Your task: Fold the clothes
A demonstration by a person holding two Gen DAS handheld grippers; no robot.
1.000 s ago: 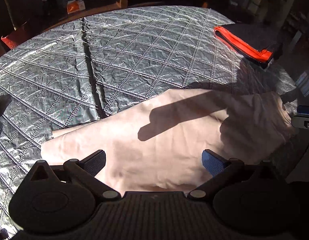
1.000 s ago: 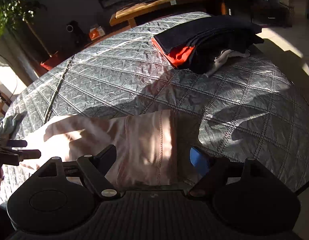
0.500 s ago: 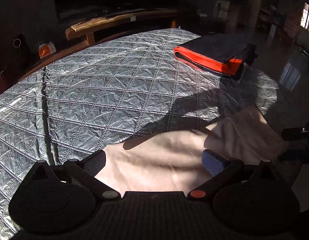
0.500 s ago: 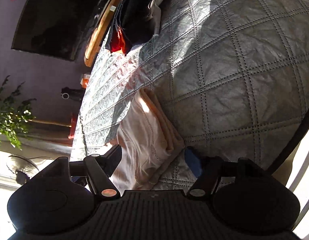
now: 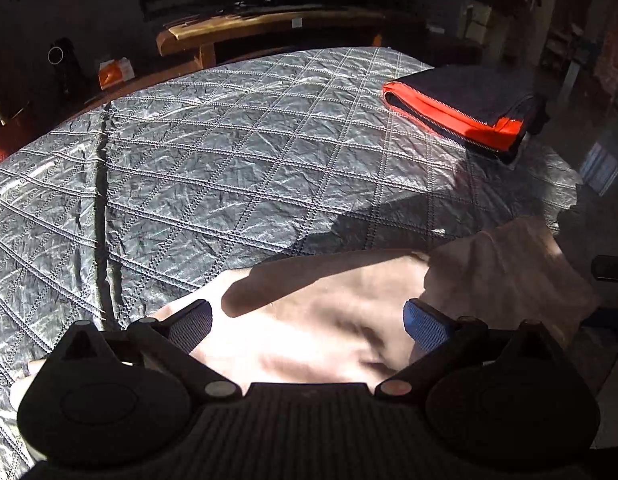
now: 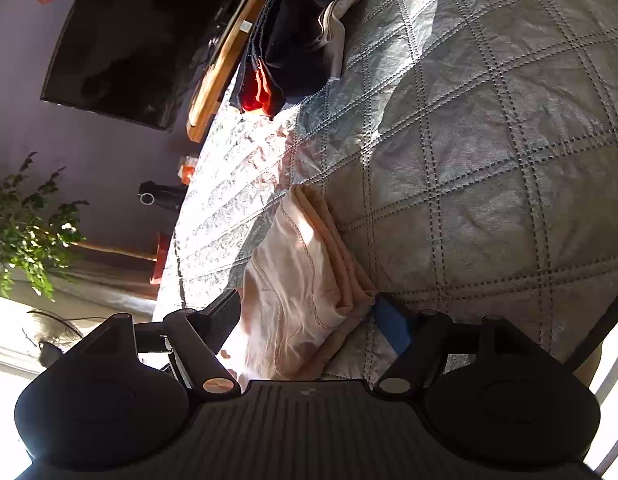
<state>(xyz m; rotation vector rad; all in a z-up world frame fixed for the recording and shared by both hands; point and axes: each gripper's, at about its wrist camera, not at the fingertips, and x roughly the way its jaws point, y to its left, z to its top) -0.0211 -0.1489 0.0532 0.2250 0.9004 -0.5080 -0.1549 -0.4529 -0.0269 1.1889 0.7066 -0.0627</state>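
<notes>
A pale pink garment lies on the grey quilted cover, near its front edge. My left gripper is open and hovers just over the garment's flat middle. In the right wrist view the same garment shows a folded, layered edge. My right gripper is open and rolled on its side, its fingers either side of that folded end. Its blue pad touches the fold. Part of the right gripper shows at the right edge of the left wrist view.
A folded dark and orange garment lies at the cover's far right, with a white cloth next to it. A wooden bench stands behind the cover. A potted plant stands to the left. The cover's edge drops off at the right.
My left gripper has swung slightly left and lower over the garment. My right gripper has closed in on the garment's folded end, which now sits between its fingers.
</notes>
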